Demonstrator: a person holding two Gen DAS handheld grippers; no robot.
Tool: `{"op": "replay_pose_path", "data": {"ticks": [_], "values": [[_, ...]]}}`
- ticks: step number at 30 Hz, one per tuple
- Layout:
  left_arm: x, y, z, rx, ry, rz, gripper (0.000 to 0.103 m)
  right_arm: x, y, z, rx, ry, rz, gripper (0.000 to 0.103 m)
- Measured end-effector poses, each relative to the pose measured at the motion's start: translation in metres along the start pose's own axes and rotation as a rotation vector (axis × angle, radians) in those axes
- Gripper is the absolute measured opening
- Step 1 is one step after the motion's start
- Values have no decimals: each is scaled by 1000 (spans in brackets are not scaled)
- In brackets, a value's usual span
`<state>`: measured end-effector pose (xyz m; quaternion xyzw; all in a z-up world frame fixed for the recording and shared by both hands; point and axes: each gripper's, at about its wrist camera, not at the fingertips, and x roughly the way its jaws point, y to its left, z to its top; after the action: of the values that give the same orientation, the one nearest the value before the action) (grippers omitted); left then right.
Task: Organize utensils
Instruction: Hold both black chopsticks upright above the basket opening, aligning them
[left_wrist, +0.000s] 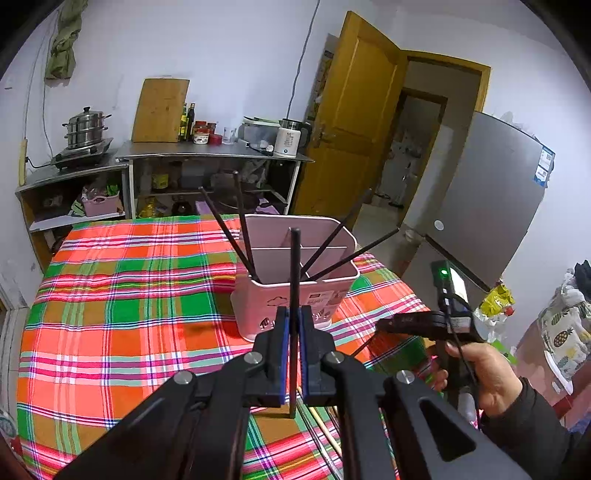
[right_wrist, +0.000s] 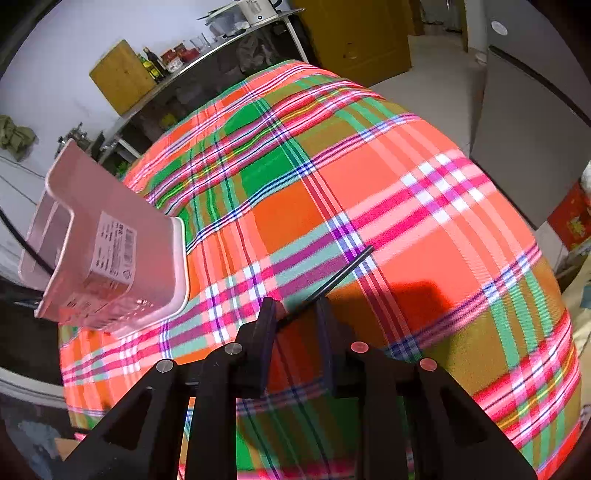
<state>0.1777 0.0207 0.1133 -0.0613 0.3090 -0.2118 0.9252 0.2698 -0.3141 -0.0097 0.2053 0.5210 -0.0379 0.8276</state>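
Note:
A pink utensil holder (left_wrist: 295, 280) stands on the plaid table and holds several dark chopsticks (left_wrist: 243, 229) leaning out. My left gripper (left_wrist: 294, 314) is shut on a dark chopstick (left_wrist: 294, 266), held upright just in front of the holder. In the right wrist view the holder (right_wrist: 107, 251) sits at the left. My right gripper (right_wrist: 295, 306) is open just above the cloth, its fingers on either side of a dark chopstick (right_wrist: 340, 273) lying on the table. The right gripper also shows in the left wrist view (left_wrist: 417, 325), held by a hand.
Light wooden chopsticks (left_wrist: 321, 424) lie on the plaid tablecloth (left_wrist: 122, 314) under my left gripper. A steel counter with a pot (left_wrist: 86, 129), bottles and a kettle (left_wrist: 290, 140) stands behind the table. A yellow door (left_wrist: 351, 122) and a grey fridge (left_wrist: 480, 206) are to the right.

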Motion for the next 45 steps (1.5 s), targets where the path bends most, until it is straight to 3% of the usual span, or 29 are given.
{"op": "replay_pose_path", "data": {"ticks": [6, 12, 13, 23, 27, 29, 30, 39, 45], "values": [[0, 3, 0, 2, 0, -9, 6, 7, 14, 9, -67, -10, -82, 21], [0, 5, 0, -3, 3, -8, 6, 6, 14, 11, -91, -24, -67, 6], [0, 6, 1, -4, 3, -7, 6, 3, 12, 10, -94, -33, -60, 0], [0, -2, 0, 5, 3, 1, 6, -16, 2, 8, -71, -50, 29, 0], [-1, -5, 0, 12, 2, 1, 6, -11, -1, 12, -40, -32, -3, 0], [0, -3, 1, 11, 2, -1, 6, -3, 0, 15, -33, -9, 3, 15], [0, -4, 1, 10, 1, -1, 6, -1, 2, 15, -37, -5, 5, 16], [3, 6, 0, -9, -3, -21, 6, 11, 16, 17, -50, -3, -70, 16], [3, 9, 0, -13, -2, -31, 6, 16, 21, 22, -88, -18, -114, 9]]}}
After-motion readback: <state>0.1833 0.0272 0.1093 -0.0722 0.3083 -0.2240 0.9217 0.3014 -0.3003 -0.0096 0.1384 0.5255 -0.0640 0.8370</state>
